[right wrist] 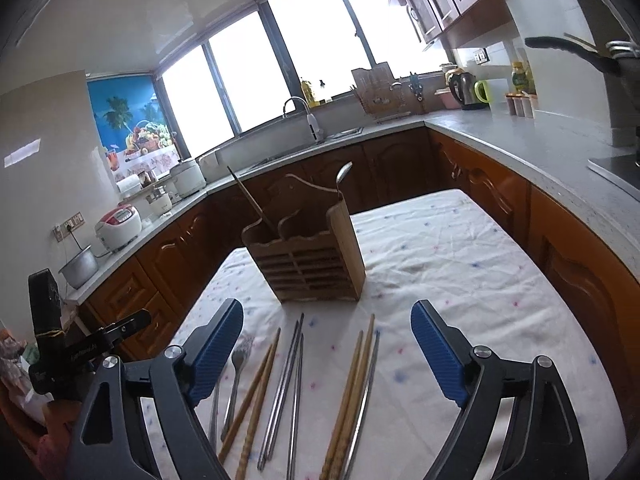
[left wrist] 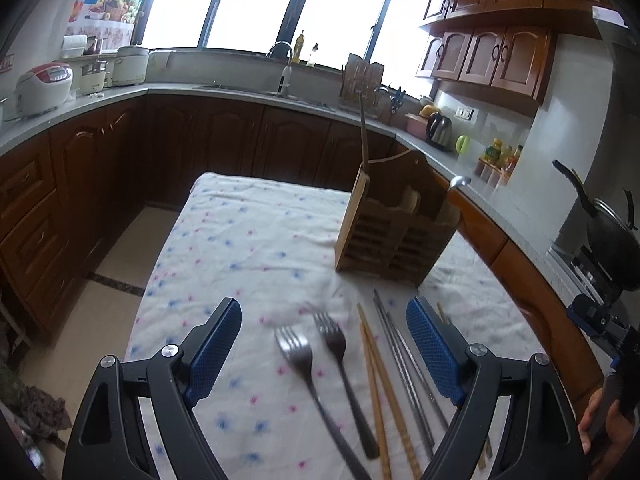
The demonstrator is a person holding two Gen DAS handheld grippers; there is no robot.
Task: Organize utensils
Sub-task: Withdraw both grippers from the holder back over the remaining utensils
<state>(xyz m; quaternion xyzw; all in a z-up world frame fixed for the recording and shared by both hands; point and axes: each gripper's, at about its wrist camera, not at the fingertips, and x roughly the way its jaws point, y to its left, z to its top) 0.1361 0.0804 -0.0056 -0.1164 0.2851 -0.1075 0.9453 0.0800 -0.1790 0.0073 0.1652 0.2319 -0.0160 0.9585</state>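
A wooden utensil holder (left wrist: 394,236) (right wrist: 308,264) stands upright on the flowered tablecloth; a wooden stick and a metal spoon (right wrist: 344,178) poke out of it. In front of it lie two metal forks (left wrist: 316,356), wooden chopsticks (left wrist: 380,384) (right wrist: 256,388) and metal chopsticks (left wrist: 408,364) (right wrist: 290,380). My left gripper (left wrist: 324,346) hovers open above the forks, nothing between its blue pads. My right gripper (right wrist: 328,350) stands open over more wooden chopsticks (right wrist: 352,384) and the metal ones, gripping nothing. The forks (right wrist: 236,372) are partly hidden behind its left finger.
The table (right wrist: 460,264) stands inside a U-shaped kitchen counter (left wrist: 224,90) with sink, rice cookers (left wrist: 44,88), a kettle (right wrist: 462,88) and a black pan (left wrist: 608,224) on a stove at the right. The other handheld gripper shows at the edge of each view.
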